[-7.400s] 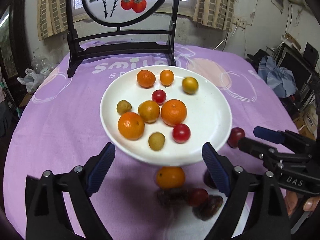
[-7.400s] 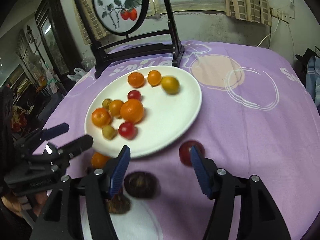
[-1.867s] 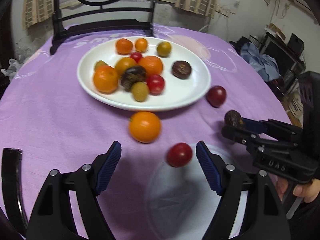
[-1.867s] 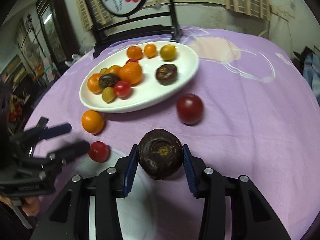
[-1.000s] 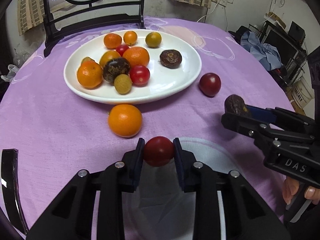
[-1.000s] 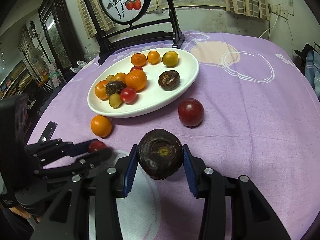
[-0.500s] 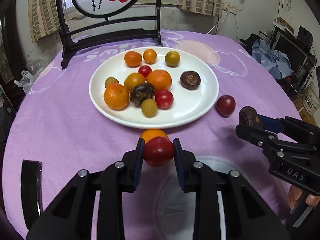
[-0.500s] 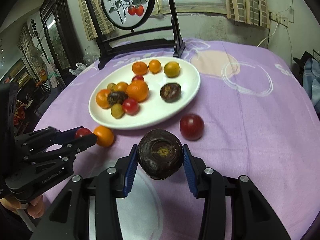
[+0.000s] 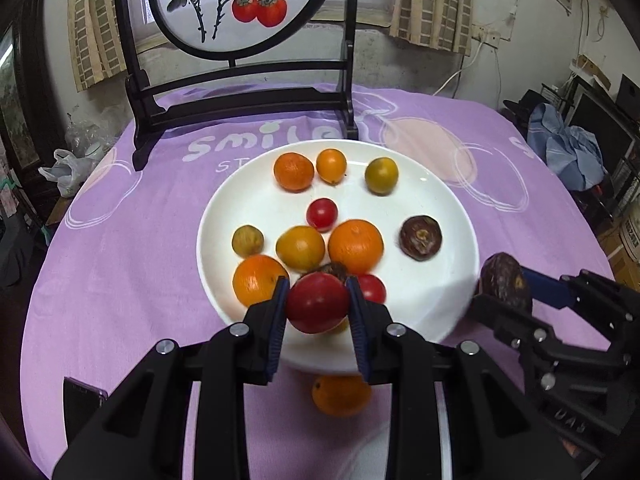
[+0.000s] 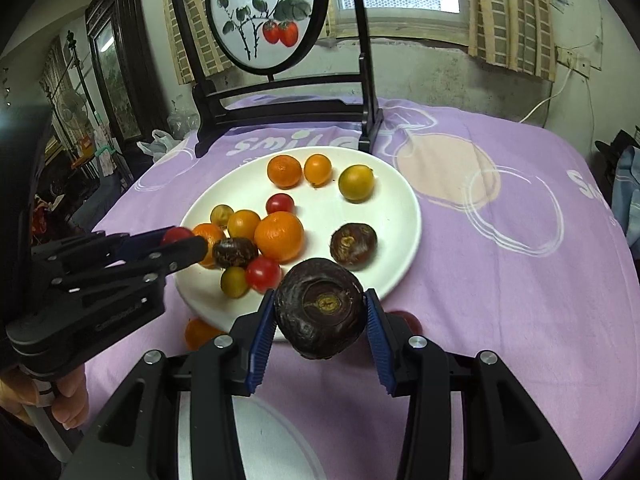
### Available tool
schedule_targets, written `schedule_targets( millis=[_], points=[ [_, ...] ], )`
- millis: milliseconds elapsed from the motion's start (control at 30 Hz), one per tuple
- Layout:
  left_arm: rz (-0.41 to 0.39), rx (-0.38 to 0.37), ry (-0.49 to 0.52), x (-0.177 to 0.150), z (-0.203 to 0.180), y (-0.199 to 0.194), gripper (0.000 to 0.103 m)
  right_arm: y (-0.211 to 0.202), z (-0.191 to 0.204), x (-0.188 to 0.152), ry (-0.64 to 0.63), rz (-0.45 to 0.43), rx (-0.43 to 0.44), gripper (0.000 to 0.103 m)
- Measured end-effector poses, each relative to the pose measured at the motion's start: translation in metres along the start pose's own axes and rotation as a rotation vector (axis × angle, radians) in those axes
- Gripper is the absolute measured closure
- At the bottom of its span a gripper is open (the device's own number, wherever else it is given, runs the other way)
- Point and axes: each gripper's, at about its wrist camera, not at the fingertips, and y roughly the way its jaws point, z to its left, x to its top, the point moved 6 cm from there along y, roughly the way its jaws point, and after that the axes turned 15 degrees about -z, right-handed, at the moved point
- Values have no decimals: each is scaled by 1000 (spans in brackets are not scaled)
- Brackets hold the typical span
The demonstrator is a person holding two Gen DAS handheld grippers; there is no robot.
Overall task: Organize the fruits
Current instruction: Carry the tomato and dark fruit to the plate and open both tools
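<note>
Two fruits held above the plate's (image 9: pixel 448 208) near rim: tomato (image 9: pixel 318 302) clamped in left hand-held gripper (image 9: pixel 318 312), dark wrinkled fruit (image 10: pixel 320 314) clamped in right hand-held gripper (image 10: pixel 320 336). Tomato likely light, smooth, easily bruised; the dark fruit looks firmer. Both gripped across the widest part, best with gentle pressure.

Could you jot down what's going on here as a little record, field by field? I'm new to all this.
setting: round table with purple cloth
left gripper: shut on a red tomato, held above the near part of the white plate
right gripper: shut on a dark brown fruit, at the plate's near edge
on the plate: oranges, small yellow-green fruits, red tomatoes, dark brown fruits
off the plate: an orange on the cloth near the plate's near rim
behind the plate: a round painted screen on a black stand
</note>
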Motion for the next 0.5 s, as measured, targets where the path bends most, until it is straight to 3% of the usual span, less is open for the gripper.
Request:
schedule_targets(
  millis=[300, 333, 400, 500],
  points=[
    [28, 13, -37, 10, 10, 37, 73, 46, 8, -9, -17, 80, -24, 58],
    [30, 16, -43, 11, 11, 40, 70, 49, 8, -10, -15, 85, -32, 58],
    [18, 32, -62, 13, 14, 40, 36, 49, 7, -9, -8, 74, -32, 47],
    [-16, 46, -72, 15, 17, 32, 30, 40, 4, -7, 8, 48, -30, 45]
  ],
)
